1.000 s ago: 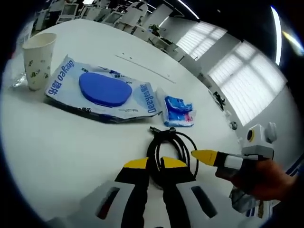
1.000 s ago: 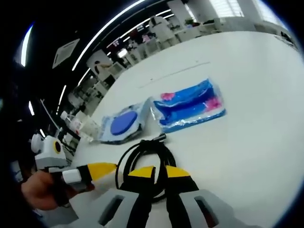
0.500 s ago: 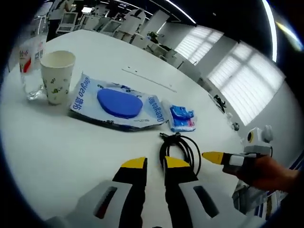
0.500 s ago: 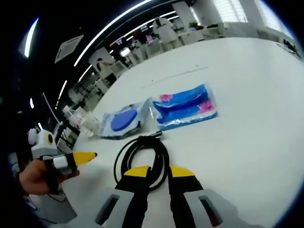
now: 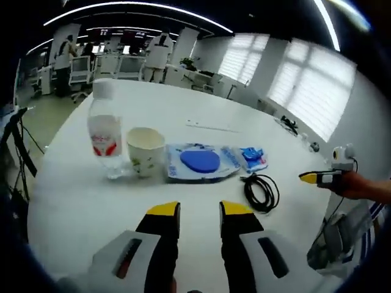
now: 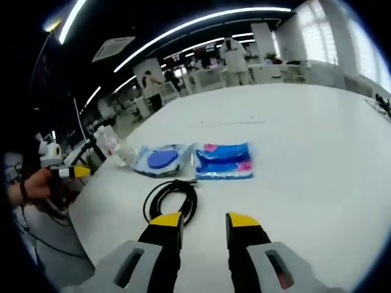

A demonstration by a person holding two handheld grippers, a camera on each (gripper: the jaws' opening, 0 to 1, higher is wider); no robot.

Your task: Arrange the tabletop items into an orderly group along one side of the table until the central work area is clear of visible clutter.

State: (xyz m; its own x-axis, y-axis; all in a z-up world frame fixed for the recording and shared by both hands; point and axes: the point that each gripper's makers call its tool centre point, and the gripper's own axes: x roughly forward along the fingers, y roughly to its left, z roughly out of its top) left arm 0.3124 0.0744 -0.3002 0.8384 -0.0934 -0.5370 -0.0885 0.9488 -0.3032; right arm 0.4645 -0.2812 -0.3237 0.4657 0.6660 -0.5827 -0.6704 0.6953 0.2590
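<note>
A row of items lies on the white table (image 5: 79,201): a clear water bottle (image 5: 104,137), a paper cup (image 5: 146,151), a wipes pack with a blue lid (image 5: 200,162), a small blue packet (image 5: 252,157) and a coiled black cable (image 5: 261,192). My left gripper (image 5: 200,210) is open and empty, well short of the row. The right gripper (image 5: 317,177), held by a hand, hovers right of the cable. In the right gripper view, my right gripper (image 6: 204,221) is open just behind the cable (image 6: 171,198), with the wipes pack (image 6: 160,160) and blue packet (image 6: 224,160) beyond. The left gripper (image 6: 73,173) is at the far left.
The table's near edge (image 5: 36,207) drops to the floor on the left. Office chairs and desks (image 5: 110,61) stand beyond the far edge. Bare white tabletop (image 6: 305,152) stretches to the right of the blue packet.
Both grippers have drawn back from the cable, and their jaws stand wider apart. The cable stays on the table. The bottle and cup have come into the left gripper view.
</note>
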